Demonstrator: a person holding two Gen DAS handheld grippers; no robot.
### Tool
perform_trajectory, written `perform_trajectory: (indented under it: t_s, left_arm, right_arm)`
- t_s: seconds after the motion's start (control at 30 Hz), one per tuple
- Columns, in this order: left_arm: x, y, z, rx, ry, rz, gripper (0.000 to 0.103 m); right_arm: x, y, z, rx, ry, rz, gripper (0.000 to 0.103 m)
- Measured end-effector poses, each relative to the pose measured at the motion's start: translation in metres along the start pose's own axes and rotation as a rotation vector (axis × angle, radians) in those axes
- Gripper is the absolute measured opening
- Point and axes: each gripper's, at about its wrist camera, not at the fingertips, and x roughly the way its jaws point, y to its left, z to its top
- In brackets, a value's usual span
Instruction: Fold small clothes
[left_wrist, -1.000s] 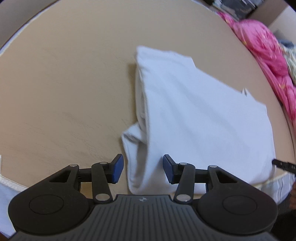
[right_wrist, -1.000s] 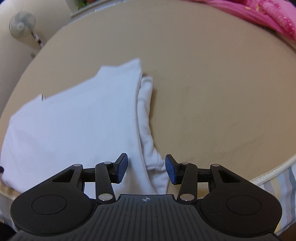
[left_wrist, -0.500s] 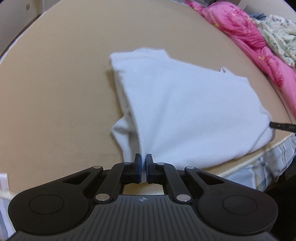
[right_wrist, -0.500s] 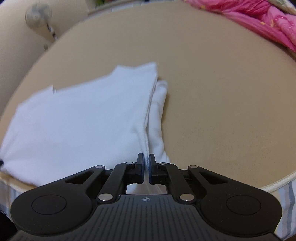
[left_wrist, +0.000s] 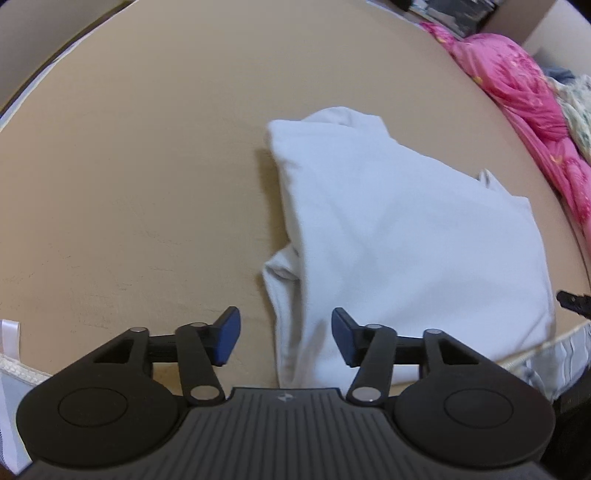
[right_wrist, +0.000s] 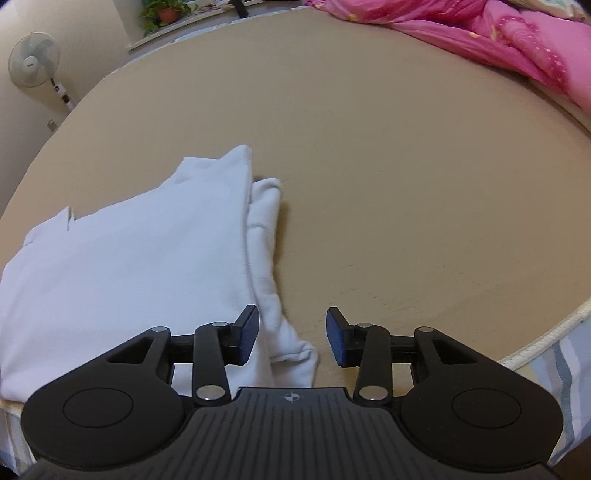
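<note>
white garment (left_wrist: 399, 236) folded, both grippers opening

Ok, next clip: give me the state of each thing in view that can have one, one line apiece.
white garment: folded, lying on the tan surface, a bunched sleeve sticking out beside one edge.
left gripper: jaws opening, garment edge below the gap, pads not pressing it.
right gripper: jaws opening, sleeve end below the gap, not gripped.
pink quilt: rumpled, heaped at the far edge.
standing fan: upright; running or not, cannot tell.
</note>
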Motion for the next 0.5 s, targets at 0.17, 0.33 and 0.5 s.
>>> perform_trajectory:
  t_s: [0.17,0.33,0.5]
  left_arm:
    - [0.011,0.002,0.006,-0.031,0.018,-0.002,0.061]
    - [0.019,0.010,0.015,-0.084,0.029,-0.055,0.081]
    - [0.044,0.017,0.025,-0.161,0.073,-0.081,0.082]
  right_arm:
    - [0.002,0.003,-0.002,-0.023,-0.002,-0.021,0.045]
    - [0.004,0.007,0.000,-0.012,-0.010,-0.008,0.046]
    - [0.005,0.014,0.002,-0.028,-0.009,0.006,0.046]
